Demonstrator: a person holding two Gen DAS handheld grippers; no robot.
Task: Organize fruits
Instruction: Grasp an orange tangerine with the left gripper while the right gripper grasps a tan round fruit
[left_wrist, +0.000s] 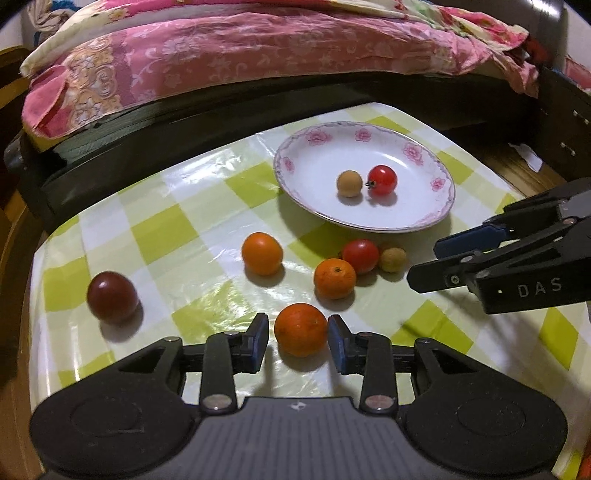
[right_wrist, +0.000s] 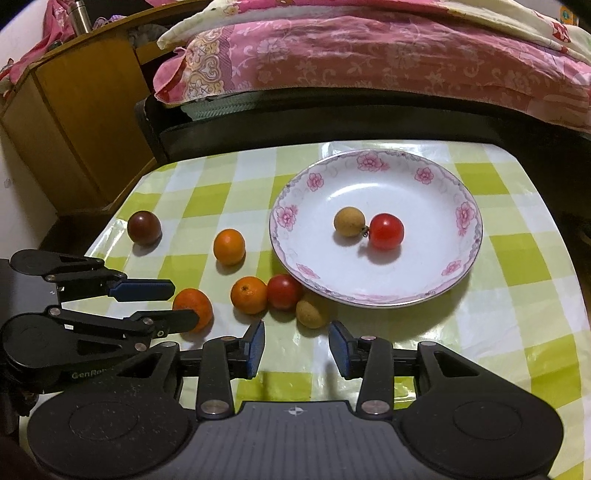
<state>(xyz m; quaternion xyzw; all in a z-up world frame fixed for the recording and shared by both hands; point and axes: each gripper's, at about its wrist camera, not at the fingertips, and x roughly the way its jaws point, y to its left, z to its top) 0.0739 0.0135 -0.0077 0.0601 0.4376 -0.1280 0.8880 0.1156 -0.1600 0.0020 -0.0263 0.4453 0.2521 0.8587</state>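
An orange on the near counter is straddled by the left tongs, parted, not gripping. The right tongs are held apart, empty. Centred, gentle closing is advised before carrying to the plate.

Brown longan just ahead of the parted right hand-held gripper, beside the flowered plate.

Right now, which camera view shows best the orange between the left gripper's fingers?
The left wrist view: the orange sits whole between the left gripper pads, untouched. In the right wrist view, that gripper's lower finger partly covers the orange.
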